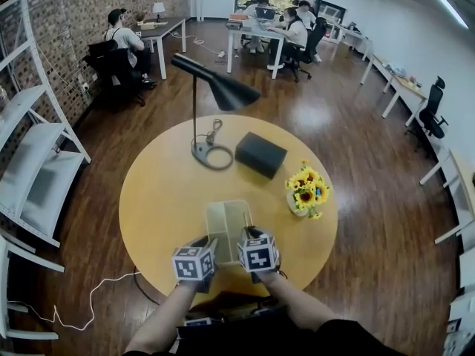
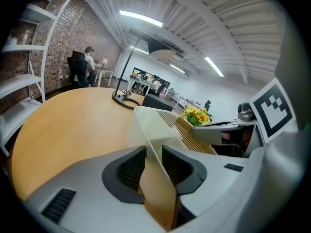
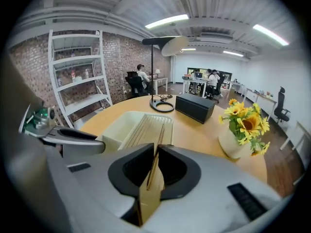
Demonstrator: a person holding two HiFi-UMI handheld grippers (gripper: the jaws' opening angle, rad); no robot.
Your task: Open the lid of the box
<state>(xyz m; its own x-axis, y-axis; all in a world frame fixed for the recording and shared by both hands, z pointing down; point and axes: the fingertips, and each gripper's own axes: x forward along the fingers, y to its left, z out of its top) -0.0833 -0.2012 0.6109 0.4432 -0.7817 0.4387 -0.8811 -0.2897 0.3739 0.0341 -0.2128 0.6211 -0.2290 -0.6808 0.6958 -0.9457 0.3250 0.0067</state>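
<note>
Box (image 1: 226, 225) at the table's (image 1: 159, 191) six o'clock: my left gripper (image 2: 153, 165) pinches its cream wall (near edge), right gripper (image 3: 154, 171) clamps the wooden lid (image 2: 187, 132).

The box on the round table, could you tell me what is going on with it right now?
A person at the round table holds a gripper in each hand and is working on the pale box. The left gripper is clamped on the box's side wall, steadying it, while the right gripper pinches the near edge of the slatted wooden lid. The lid looks only partly lifted, not fully open.
</note>
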